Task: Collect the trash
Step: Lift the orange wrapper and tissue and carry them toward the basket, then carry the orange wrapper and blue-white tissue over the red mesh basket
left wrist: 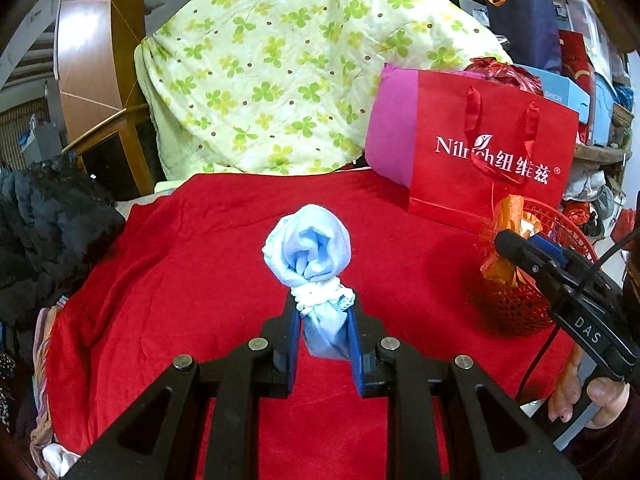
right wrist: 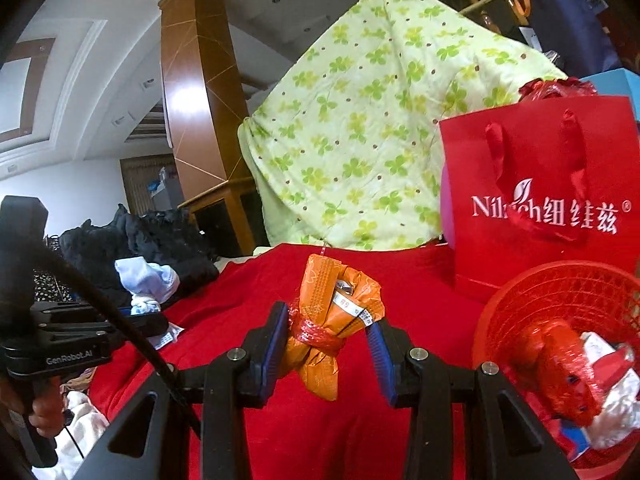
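Observation:
My left gripper (left wrist: 324, 312) is shut on a tied light-blue plastic bundle (left wrist: 308, 248), held up over the red cloth (left wrist: 180, 280). In the right wrist view that same blue bundle (right wrist: 146, 280) shows at the far left, in the left gripper (right wrist: 152, 320). My right gripper (right wrist: 330, 338) is shut on an orange wrapper bundle (right wrist: 332, 312) bound with red plastic; in the left wrist view the orange bundle (left wrist: 506, 220) hangs over the red mesh basket (left wrist: 516, 312), with the right gripper (left wrist: 508, 242) coming in from the right. The basket (right wrist: 560, 292) holds red and white trash (right wrist: 580, 376).
A red paper gift bag (left wrist: 480, 152) stands behind the basket. A green clover-print quilt (left wrist: 280, 60) is draped at the back. Dark clothes (left wrist: 48, 232) are piled on the left. A wooden pillar (right wrist: 196, 92) rises behind. A hand (left wrist: 592, 396) grips the right tool's handle.

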Demonstrator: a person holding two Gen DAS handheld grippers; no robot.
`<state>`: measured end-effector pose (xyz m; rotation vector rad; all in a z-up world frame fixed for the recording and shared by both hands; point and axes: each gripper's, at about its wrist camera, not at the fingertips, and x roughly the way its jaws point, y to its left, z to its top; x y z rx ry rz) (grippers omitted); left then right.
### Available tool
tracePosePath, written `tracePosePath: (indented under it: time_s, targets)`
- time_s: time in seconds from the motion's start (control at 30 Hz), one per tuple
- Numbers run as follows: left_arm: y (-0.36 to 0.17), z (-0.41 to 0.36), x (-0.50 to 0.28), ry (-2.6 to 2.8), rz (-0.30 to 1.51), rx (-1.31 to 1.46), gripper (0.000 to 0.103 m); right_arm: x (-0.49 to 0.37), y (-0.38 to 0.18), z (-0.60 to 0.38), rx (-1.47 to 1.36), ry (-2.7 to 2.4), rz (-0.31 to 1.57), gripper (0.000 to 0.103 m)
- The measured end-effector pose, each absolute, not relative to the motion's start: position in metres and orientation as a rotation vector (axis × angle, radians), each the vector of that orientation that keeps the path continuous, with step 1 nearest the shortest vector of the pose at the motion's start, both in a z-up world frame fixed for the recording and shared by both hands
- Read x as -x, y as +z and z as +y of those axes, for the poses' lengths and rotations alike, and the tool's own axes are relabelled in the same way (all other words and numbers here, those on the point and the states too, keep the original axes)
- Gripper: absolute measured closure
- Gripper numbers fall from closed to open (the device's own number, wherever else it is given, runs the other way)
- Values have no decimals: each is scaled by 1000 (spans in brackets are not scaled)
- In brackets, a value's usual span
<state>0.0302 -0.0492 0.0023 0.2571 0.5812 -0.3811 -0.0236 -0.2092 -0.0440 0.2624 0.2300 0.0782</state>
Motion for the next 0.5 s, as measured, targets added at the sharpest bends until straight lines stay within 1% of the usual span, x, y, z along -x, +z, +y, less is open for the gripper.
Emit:
tracePosePath:
  time_s: [0.5]
  targets:
    - [-3, -83, -19, -386, 563, -296, 80, 42, -41, -236, -278, 56, 197, 61]
